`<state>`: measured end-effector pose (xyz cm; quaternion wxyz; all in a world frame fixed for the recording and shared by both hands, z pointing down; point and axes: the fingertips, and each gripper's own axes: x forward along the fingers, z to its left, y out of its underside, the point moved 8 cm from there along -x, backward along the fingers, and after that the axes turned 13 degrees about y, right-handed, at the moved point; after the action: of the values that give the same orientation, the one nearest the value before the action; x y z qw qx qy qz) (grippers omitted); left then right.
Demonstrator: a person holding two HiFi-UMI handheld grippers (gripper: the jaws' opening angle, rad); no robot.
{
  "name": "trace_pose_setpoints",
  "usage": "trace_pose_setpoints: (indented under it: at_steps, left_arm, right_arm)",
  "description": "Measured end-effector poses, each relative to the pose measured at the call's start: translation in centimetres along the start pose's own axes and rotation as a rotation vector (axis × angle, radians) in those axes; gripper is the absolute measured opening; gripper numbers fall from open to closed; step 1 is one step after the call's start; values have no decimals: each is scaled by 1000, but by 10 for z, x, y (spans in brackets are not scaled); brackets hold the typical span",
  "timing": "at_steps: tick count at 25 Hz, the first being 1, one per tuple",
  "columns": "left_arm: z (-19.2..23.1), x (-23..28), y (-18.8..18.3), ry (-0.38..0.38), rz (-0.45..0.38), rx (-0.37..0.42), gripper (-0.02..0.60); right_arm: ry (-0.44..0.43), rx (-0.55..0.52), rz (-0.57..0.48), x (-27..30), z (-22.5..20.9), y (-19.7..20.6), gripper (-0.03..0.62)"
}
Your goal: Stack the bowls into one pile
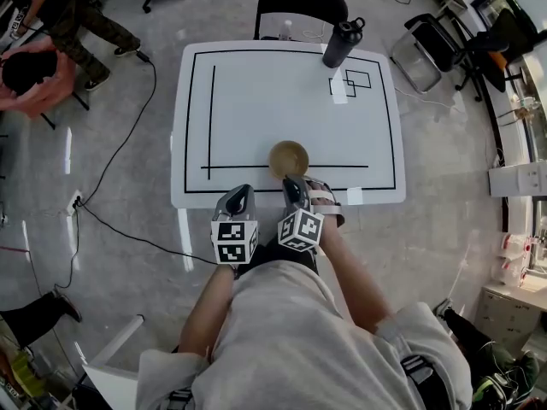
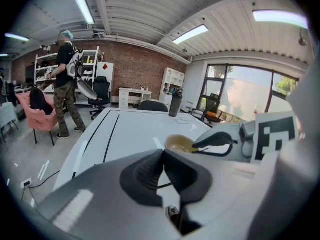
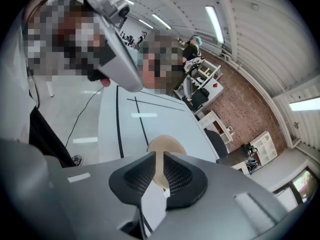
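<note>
A tan bowl (image 1: 289, 159) stands on the white table (image 1: 256, 92), near its front edge and on the black line. I cannot tell whether other bowls are nested in it. My right gripper (image 1: 295, 180) reaches its near rim. In the right gripper view the bowl (image 3: 165, 145) shows as a tan sliver between the nearly closed pads of that gripper (image 3: 159, 159), which is shut on the rim. My left gripper (image 1: 242, 190) hovers just left of the bowl at the table edge. Its pads meet with nothing between them (image 2: 163, 154). From there the bowl (image 2: 179, 144) and the right gripper's finger (image 2: 212, 143) show side by side.
A dark bottle (image 1: 342, 43) stands at the table's far right, beside small taped squares (image 1: 350, 82). A black chair (image 1: 301, 2) is behind the table. People (image 1: 34, 67) are at the far left, and a cable (image 1: 111, 169) runs across the floor.
</note>
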<state>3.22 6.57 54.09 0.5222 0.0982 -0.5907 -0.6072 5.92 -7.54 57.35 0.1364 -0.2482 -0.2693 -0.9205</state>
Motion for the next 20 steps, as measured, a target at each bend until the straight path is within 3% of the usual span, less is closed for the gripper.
trace_pose_setpoints:
  at_steps: [3, 6, 12, 20]
  left_arm:
    - [0, -5, 0, 2, -9, -3, 3]
    - [-1, -13, -4, -5, -30, 5, 2]
    - [-13, -37, -20, -16, -118, 75, 3]
    - [-38, -52, -36, 21, -182, 134, 2]
  right_arm:
    - [69, 77, -47, -11, -8, -6, 5]
    - [107, 189, -74, -22, -16, -11, 0]
    - [123, 552, -136, -52, -38, -18, 0]
    - [245, 750, -174, -99, -61, -10, -1]
